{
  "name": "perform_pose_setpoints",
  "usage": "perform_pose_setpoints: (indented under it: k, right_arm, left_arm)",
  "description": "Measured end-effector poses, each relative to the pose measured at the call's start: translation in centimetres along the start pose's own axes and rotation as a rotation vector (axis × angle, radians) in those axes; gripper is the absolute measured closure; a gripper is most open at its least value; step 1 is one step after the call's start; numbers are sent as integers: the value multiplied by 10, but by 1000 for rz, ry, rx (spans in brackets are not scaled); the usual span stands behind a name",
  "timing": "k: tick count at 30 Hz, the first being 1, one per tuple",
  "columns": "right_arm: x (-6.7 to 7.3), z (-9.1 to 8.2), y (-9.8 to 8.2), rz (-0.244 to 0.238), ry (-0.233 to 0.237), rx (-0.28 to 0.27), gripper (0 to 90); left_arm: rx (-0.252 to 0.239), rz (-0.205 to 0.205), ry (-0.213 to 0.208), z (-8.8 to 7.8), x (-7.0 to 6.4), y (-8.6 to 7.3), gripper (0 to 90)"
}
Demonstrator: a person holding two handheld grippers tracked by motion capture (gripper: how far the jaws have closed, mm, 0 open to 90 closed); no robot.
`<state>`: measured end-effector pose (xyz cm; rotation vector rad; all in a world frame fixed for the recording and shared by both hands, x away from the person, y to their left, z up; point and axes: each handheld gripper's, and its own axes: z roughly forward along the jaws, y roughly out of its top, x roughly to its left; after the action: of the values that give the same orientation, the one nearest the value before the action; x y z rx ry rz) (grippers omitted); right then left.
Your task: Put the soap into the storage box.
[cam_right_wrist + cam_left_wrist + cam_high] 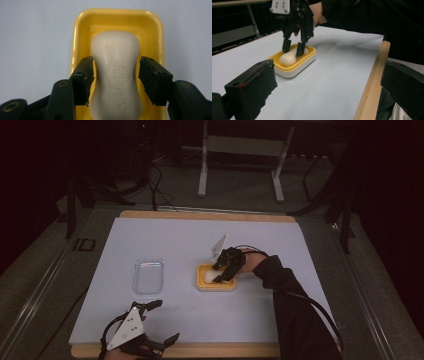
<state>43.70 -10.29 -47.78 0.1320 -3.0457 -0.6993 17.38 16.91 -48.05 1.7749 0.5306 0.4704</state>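
Where soap (pixel 116 75) fills yellow dish (pixel 82 22), clear lid (pixel 148 276) nearby; right tool (pixel 116 77) astride

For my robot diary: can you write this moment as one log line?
right gripper: open, straddling soap bar | soap: lying in yellow soap dish | left gripper: open, idle at near table edge

The soap bar (pixel 116 75) lies in the soap dish (pixel 216 283), which stands on the table (pixel 175 240) right of the clear lid (pixel 149 276). The right gripper (pixel 224 270) is over the dish, one jaw at each side of the bar. The left gripper (pixel 155 322) is at the near edge
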Motion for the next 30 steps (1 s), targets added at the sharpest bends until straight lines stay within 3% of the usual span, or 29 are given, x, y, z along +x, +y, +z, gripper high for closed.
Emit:
perform_pose_setpoints:
  k: [11, 23, 28, 30]
  right_arm:
    - [6, -22, 4, 23, -38, -2, 443]
    - [12, -42, 3, 85, -97, -4, 411]
    - [11, -47, 3, 181, -133, 21, 352]
    - [8, -48, 1, 257, -122, 35, 320]
  left_arm:
    - [-2, 0, 0, 0, 0, 0, 2]
    - [3, -1, 1, 1, 0, 0, 2]
    - [4, -4, 2, 1, 1, 0, 2]
    - [4, -4, 1, 1, 1, 0, 2]
